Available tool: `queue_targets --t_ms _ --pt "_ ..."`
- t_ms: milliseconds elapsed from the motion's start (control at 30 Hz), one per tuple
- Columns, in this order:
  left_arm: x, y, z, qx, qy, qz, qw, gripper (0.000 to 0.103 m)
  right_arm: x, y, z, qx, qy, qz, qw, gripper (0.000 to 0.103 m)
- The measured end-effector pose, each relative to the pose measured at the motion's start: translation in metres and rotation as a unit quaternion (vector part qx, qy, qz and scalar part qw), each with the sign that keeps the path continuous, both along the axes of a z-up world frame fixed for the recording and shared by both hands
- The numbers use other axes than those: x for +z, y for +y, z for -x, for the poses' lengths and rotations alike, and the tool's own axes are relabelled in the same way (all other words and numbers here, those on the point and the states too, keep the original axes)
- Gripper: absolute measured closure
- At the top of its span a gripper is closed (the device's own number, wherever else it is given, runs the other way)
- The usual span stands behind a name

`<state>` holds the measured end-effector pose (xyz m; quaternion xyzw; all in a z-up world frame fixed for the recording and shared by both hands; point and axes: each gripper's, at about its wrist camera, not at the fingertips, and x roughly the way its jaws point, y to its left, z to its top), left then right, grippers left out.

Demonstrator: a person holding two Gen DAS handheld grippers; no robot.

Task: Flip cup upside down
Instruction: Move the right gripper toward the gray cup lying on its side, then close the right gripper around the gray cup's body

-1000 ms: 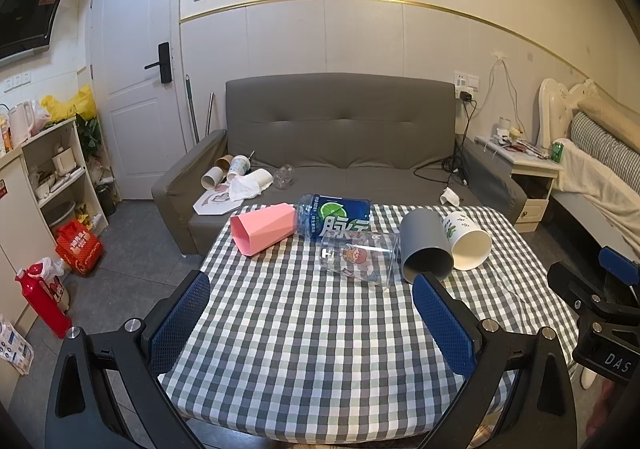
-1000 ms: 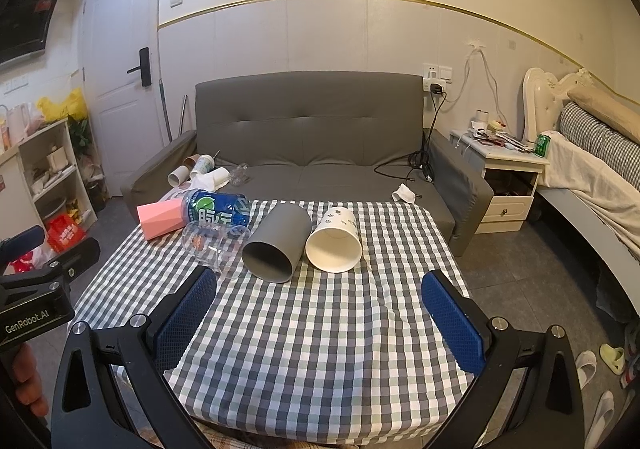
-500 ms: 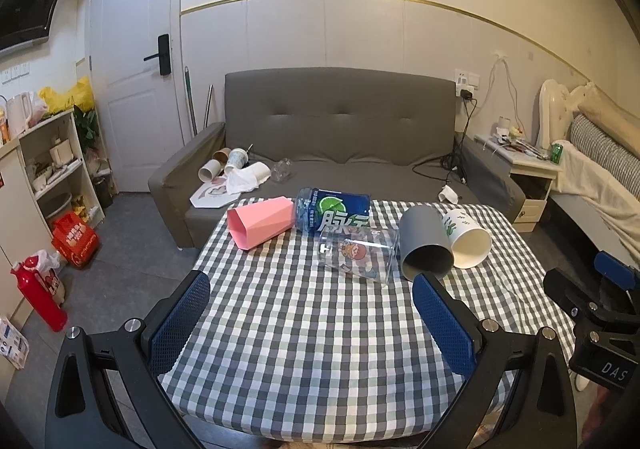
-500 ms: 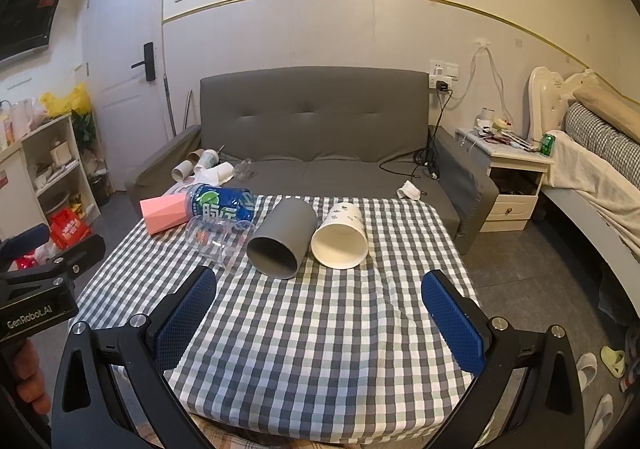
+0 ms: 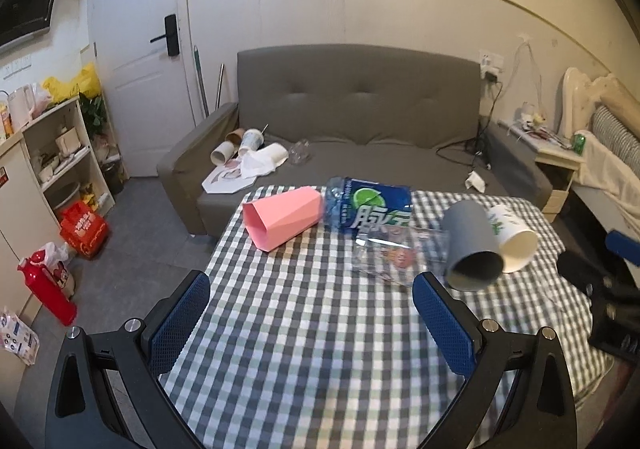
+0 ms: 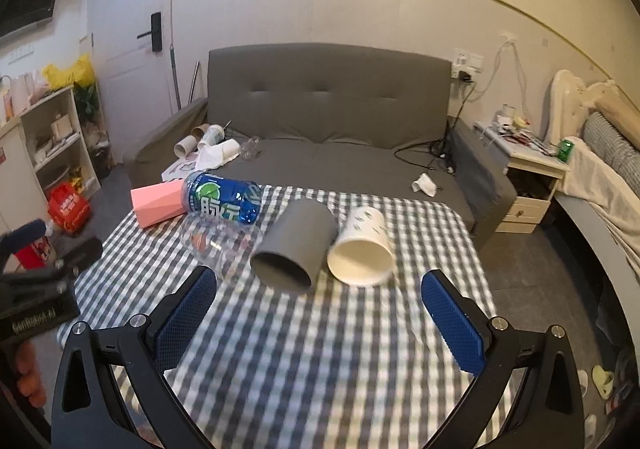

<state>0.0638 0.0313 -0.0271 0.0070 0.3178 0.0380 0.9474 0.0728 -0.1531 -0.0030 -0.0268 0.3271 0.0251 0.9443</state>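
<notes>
Several cups lie on their sides on the checked table (image 5: pixel 320 349): a pink cup (image 5: pixel 282 222), a clear glass (image 5: pixel 396 255), a grey cup (image 5: pixel 472 245) and a white paper cup (image 5: pixel 514 243). In the right wrist view they show as the pink cup (image 6: pixel 158 204), clear glass (image 6: pixel 216 241), grey cup (image 6: pixel 296 245) and white cup (image 6: pixel 362 249). My left gripper (image 5: pixel 312 323) is open and empty over the table's near part. My right gripper (image 6: pixel 320 315) is open and empty, just short of the grey and white cups.
A blue-labelled bottle (image 5: pixel 368 207) lies between the pink cup and the glass. A grey sofa (image 5: pixel 352 121) with paper cups stands behind the table. A shelf (image 5: pixel 52 153) is at left, a nightstand (image 6: pixel 532 177) and bed at right.
Both grippers have moved forward toward the cups, which now look larger and closer. Nothing on the table has moved. Both grippers stay open.
</notes>
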Motion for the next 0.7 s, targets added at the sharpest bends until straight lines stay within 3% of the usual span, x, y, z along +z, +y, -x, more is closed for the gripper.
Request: queue_targets --t_ms 167,333,367,500,700 --pt "-0.012 0.011 -0.031 0.012 0.015 0.005 0.9998 0.0 -0.012 0.011 -0.059 0.011 0.033 -0.001 0.999 0.001" --pt "-0.024 0.018 -0.061 0.019 0.027 0.007 0.9994 0.0 -0.032 0.02 -0.117 0.027 0.08 -0.007 0.996 0.012" --pt "-0.026 0.021 -0.065 0.021 0.029 0.007 0.9993 0.0 -0.04 0.021 -0.13 0.028 0.097 -0.009 0.995 0.018" --pt "-0.035 0.024 -0.078 0.021 0.037 0.01 0.999 0.0 -0.064 0.023 -0.151 0.022 0.144 -0.013 0.989 0.035" --pt "-0.044 0.02 -0.083 0.01 0.049 0.014 0.9986 0.0 -0.074 0.028 -0.16 0.013 0.16 0.007 0.987 0.035"
